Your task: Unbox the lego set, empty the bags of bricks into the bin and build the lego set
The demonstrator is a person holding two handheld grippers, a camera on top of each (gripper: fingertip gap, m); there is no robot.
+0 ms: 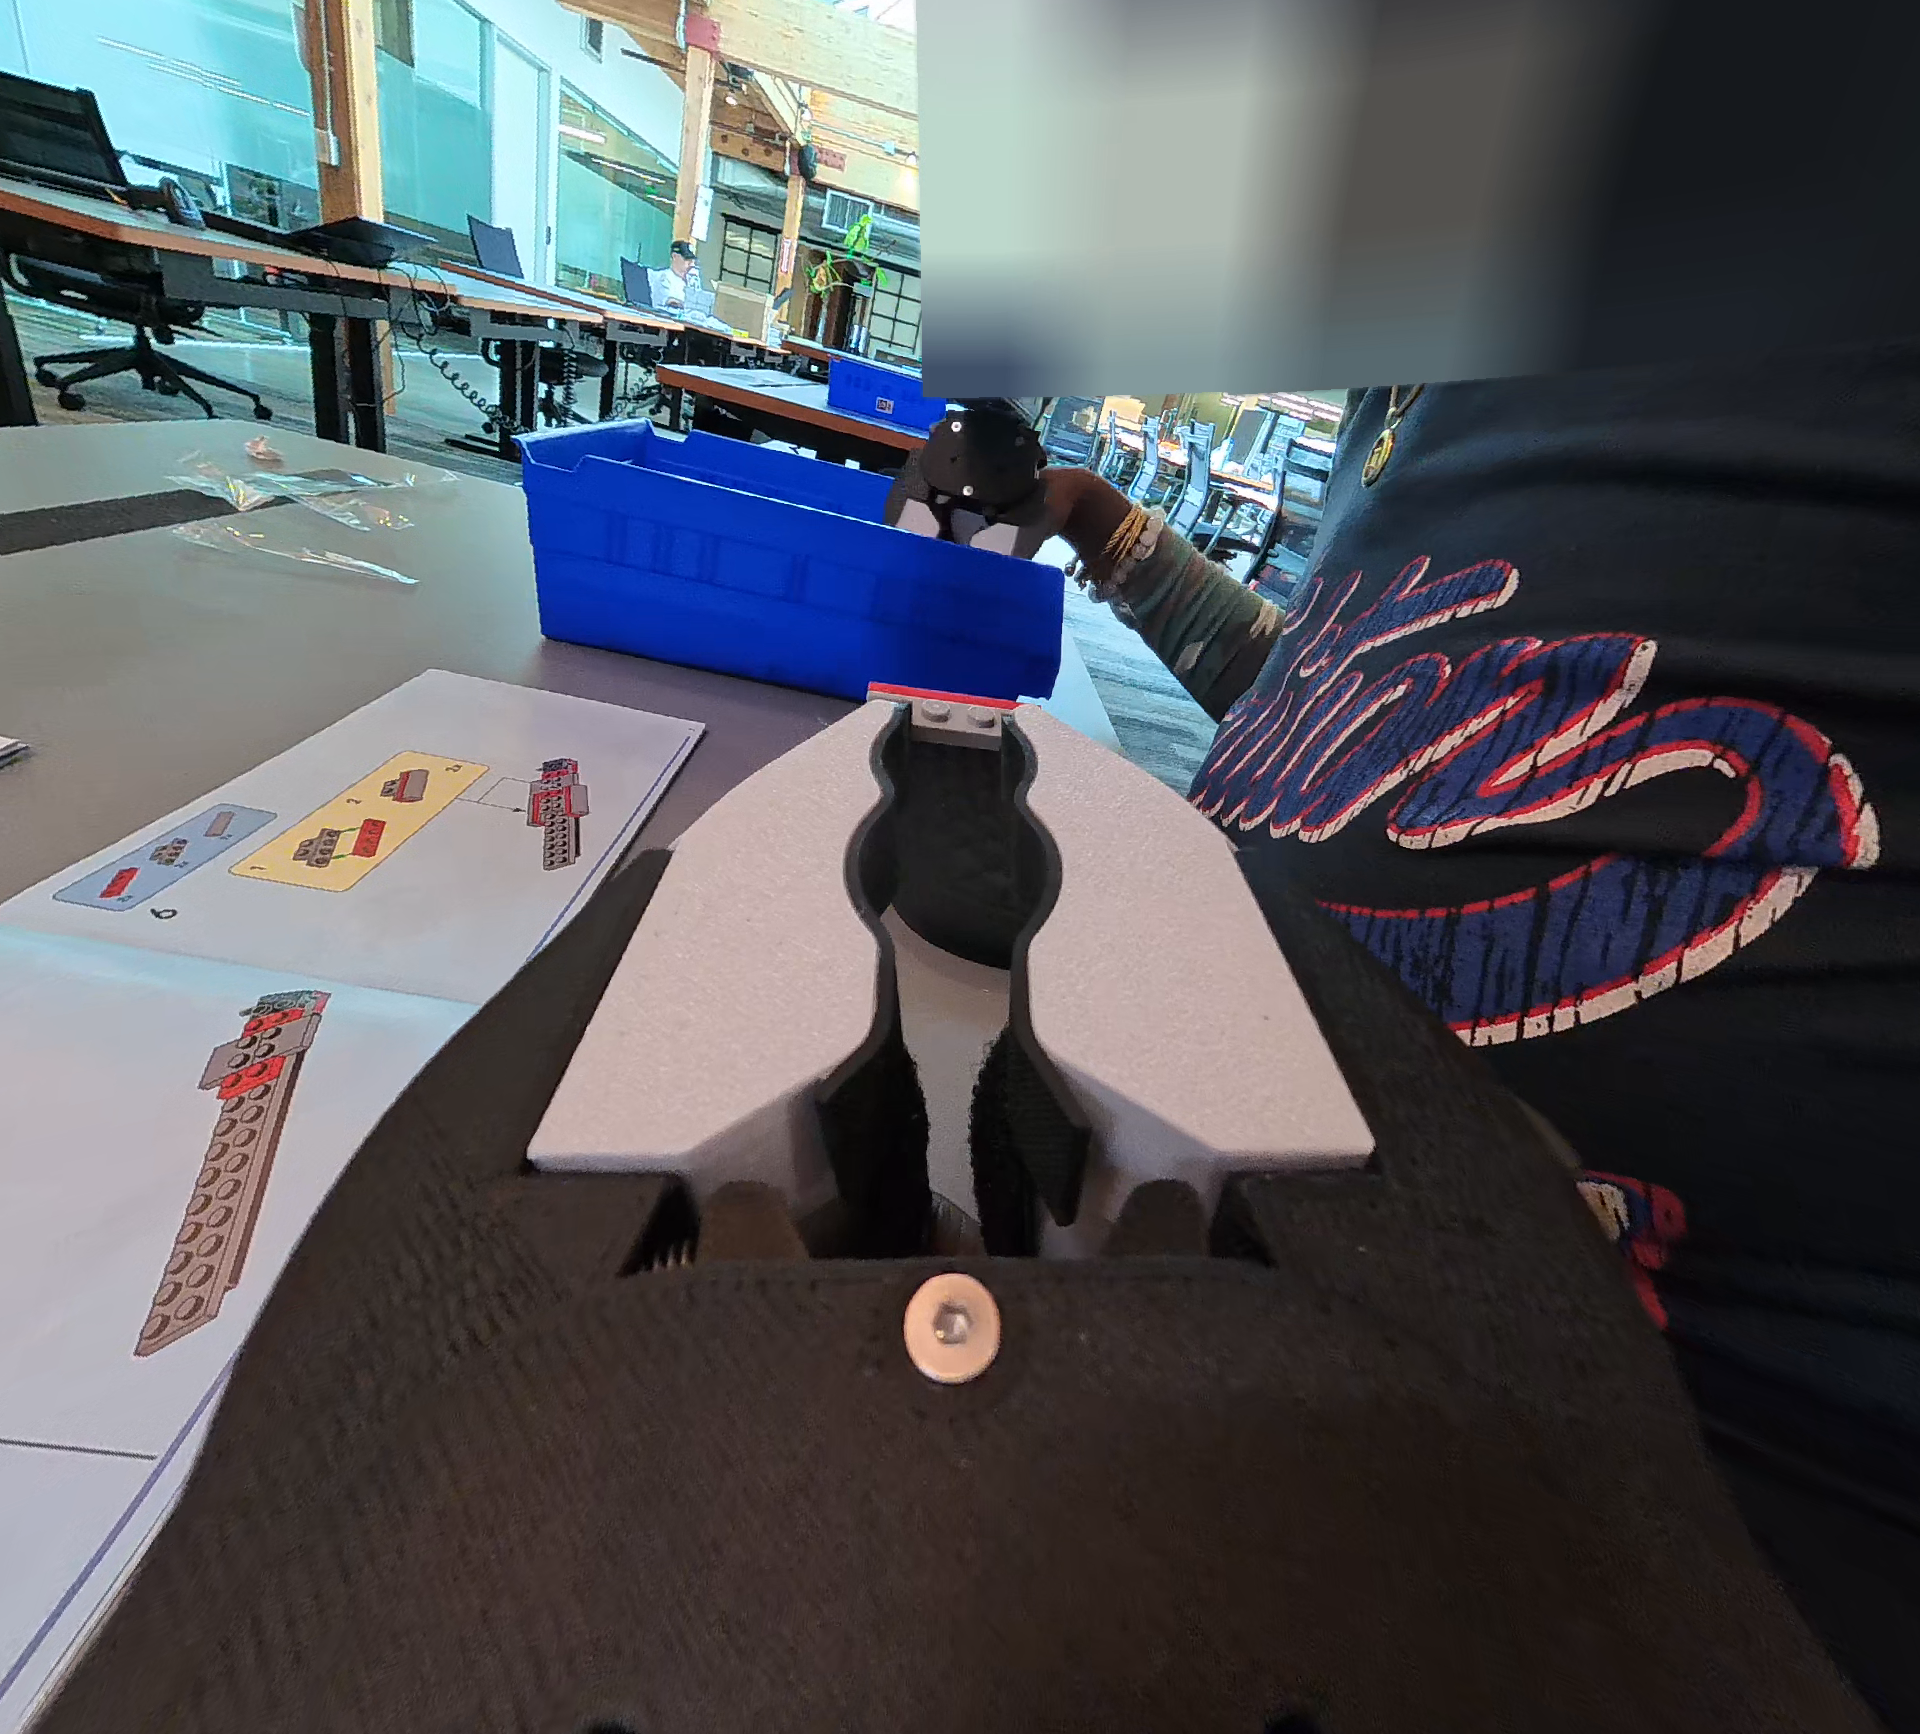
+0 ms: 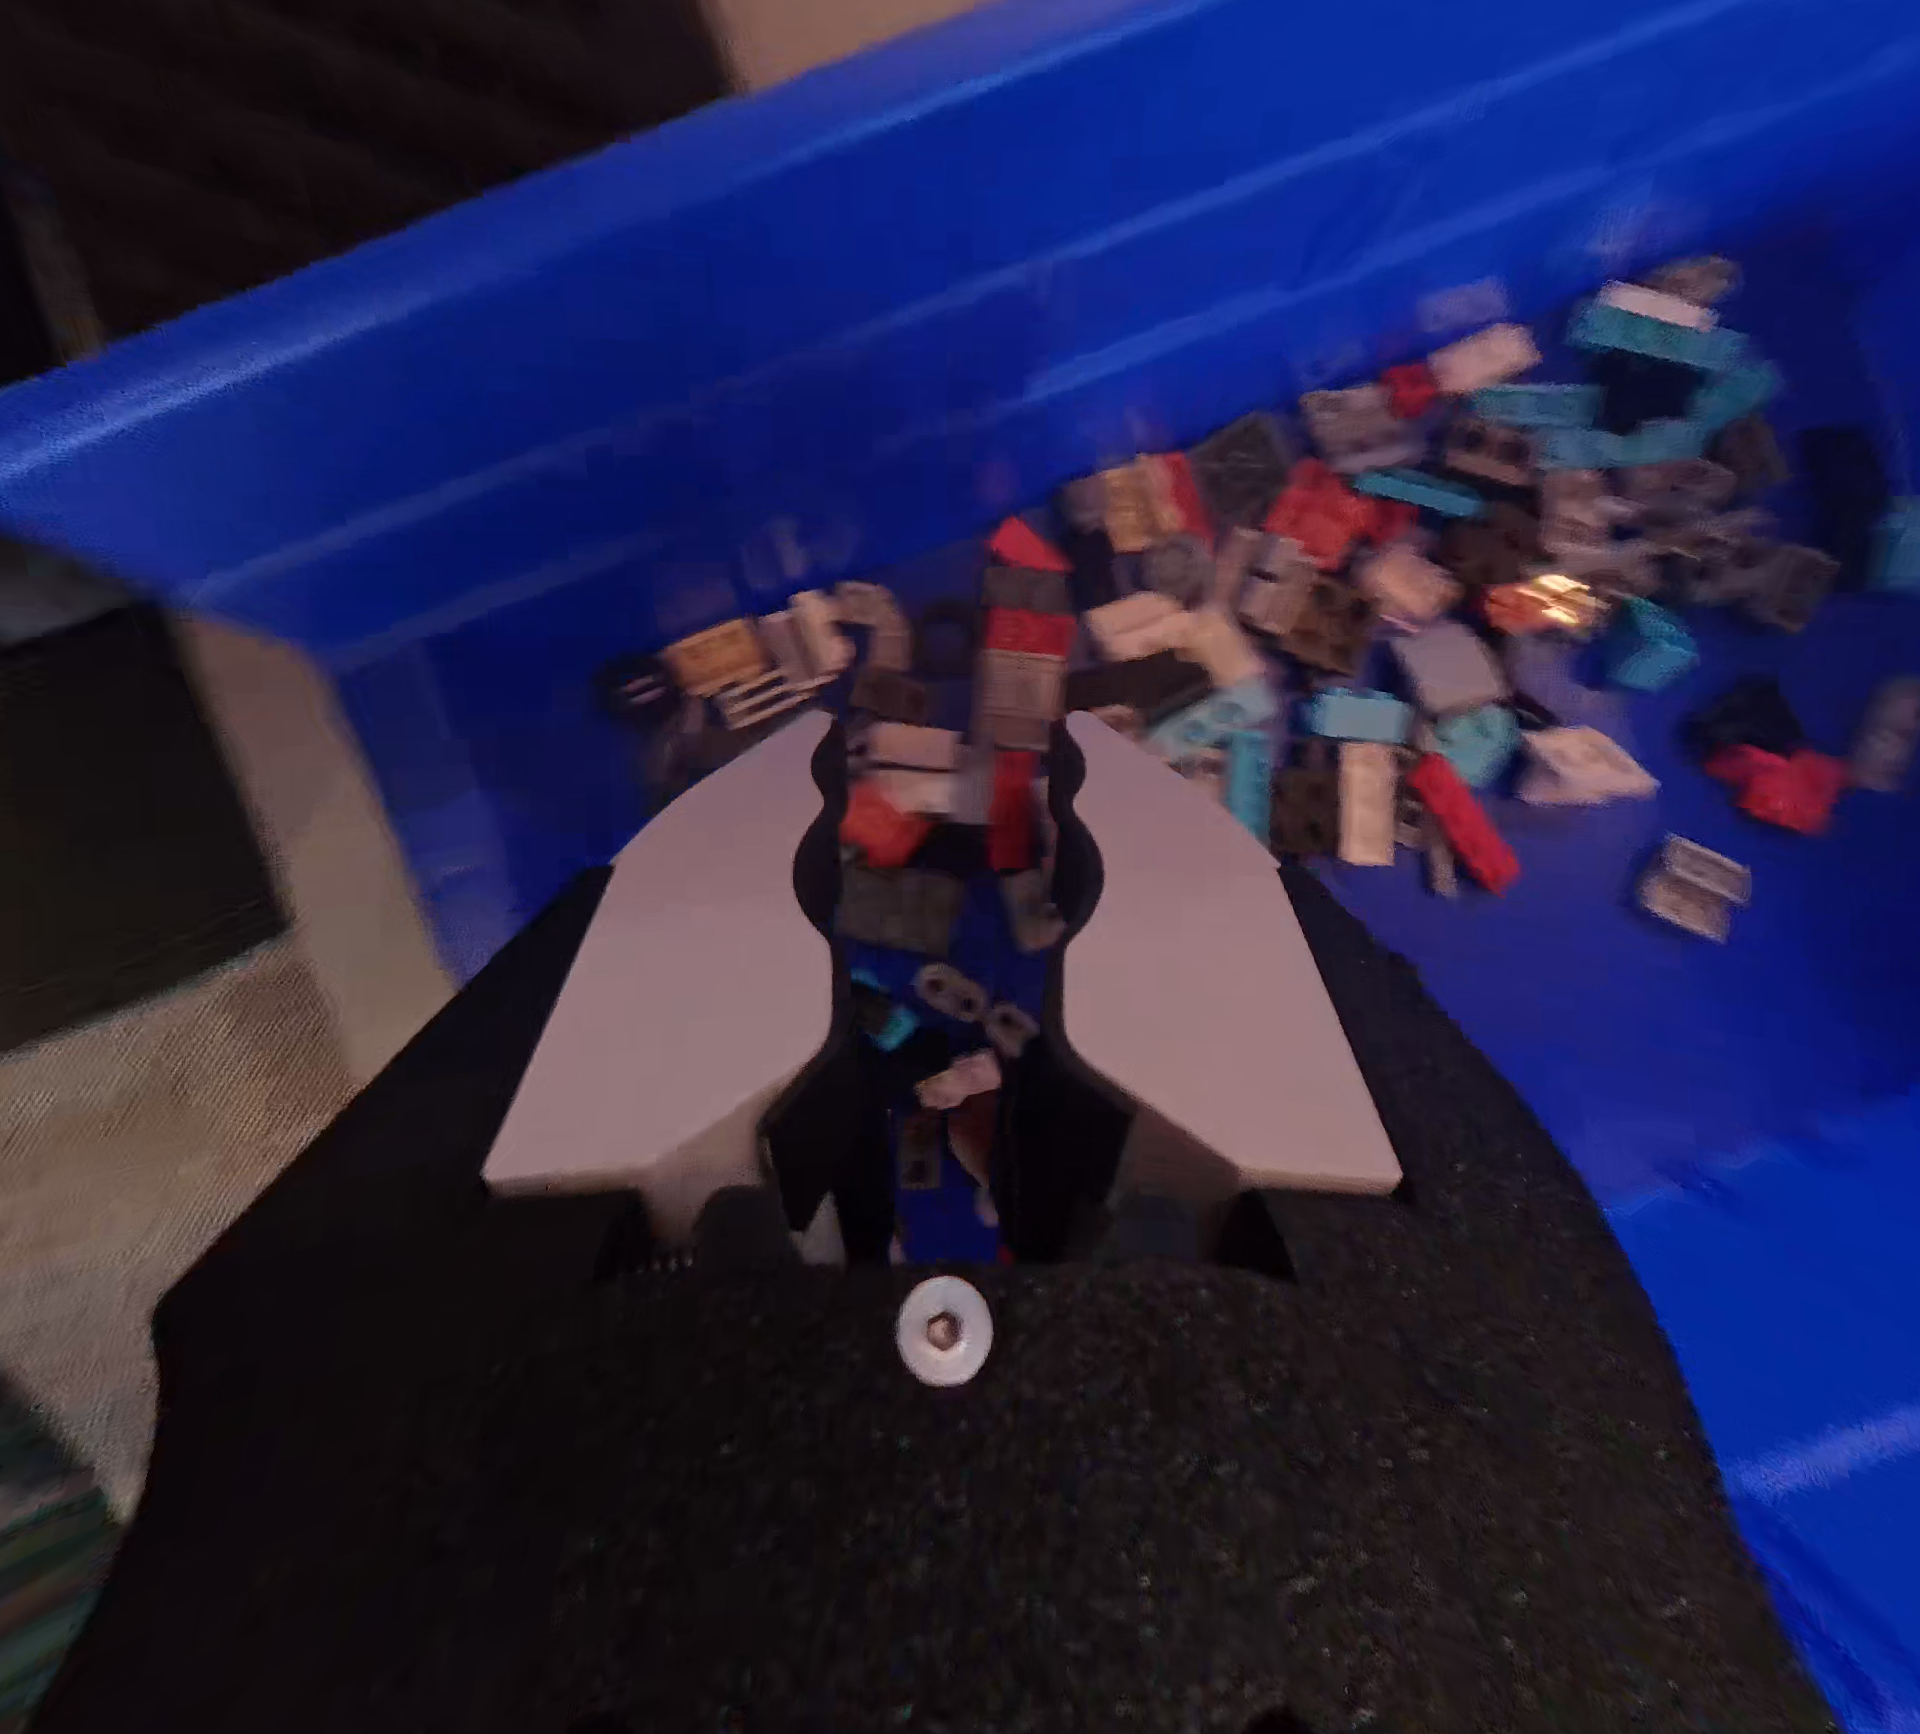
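The left gripper (image 1: 954, 728) is clenched on a small grey-and-red assembly (image 1: 951, 714), pinched at the very fingertips so that the studded grey face stays exposed toward the camera; this hold appears intended to leave the mating surface free for the next brick. The assembly is raised clear of the table (image 1: 208, 645) and not resting on anything. Just beside and below the gripper on its left, the instruction booklet (image 1: 343, 853) lies open and flat on the table, placed where the build diagrams can be read while both grippers work. Beyond the booklet stands the blue bin (image 1: 790, 583), near the table's right edge and within reach of the right arm. Farther back on the table lie several clear plastic bags (image 1: 301, 510), flat and apparently emptied, which suggests that the unboxing and emptying stages are complete and the build is under way. In the left wrist view the right gripper (image 1: 977, 531) reaches down into the bin from its far side. In the right wrist view, the right gripper (image 2: 956, 749) is released, its fingers spread apart above the loose bricks (image 2: 1299, 604), which lie heaped along the bin wall (image 2: 831, 282) and floor. Nothing is held between the fingers; the picture is motion-blurred, so the specific brick being targeted cannot be determined. The likely step in hand is selection of the next part.
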